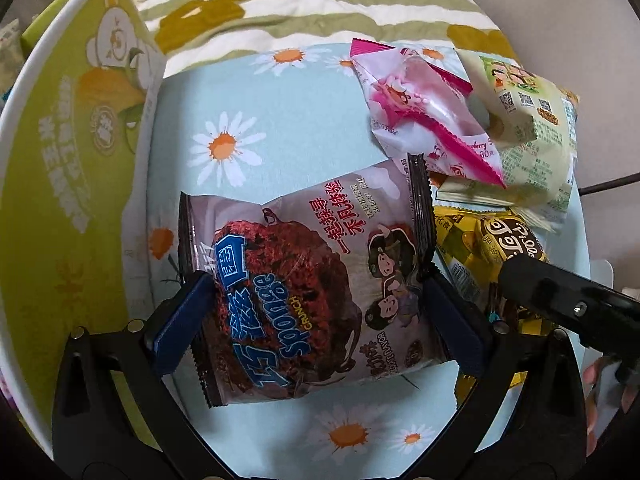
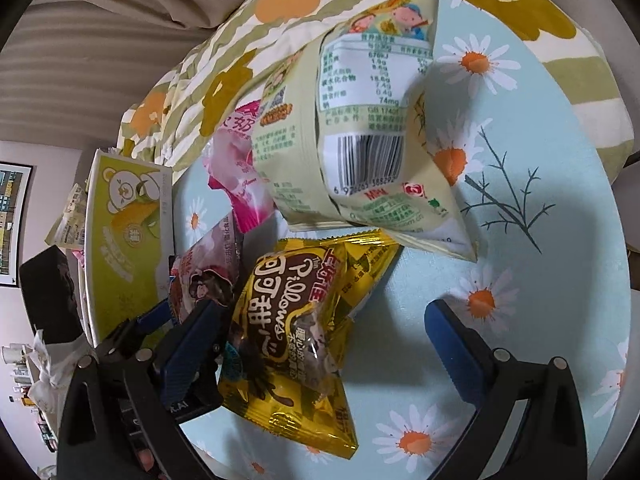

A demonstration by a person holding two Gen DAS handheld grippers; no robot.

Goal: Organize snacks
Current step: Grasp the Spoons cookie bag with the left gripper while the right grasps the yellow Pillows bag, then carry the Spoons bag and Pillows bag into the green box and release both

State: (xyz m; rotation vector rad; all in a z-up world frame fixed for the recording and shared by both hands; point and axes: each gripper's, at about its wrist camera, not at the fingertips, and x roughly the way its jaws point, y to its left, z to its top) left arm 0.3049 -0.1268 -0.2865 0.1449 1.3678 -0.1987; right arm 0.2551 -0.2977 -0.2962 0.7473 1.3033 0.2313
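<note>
The left hand-held gripper [image 1: 316, 312] clamps the purple Sponge Crunch packet [image 1: 308, 276] at centre frame above the daisy-print surface [image 1: 240, 120], apparently mid-pickup, next needing carrying toward the green box [image 1: 76, 152] at left; the right hand-held gripper [image 2: 324, 356] gapes wide around the yellow packet [image 2: 296, 344].

Purple Sponge Crunch packet [image 1: 316, 284] flat beside yellow Pillows packet [image 2: 292, 344], pink packet [image 1: 424, 116], pale-green packet [image 2: 360, 132].

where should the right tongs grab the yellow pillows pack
Across its puffy middle, coming straight down from above. The yellow pack lies flat on the table, between the open right tongs; its sealed edges are thin and crinkly and give less to grip.
</note>
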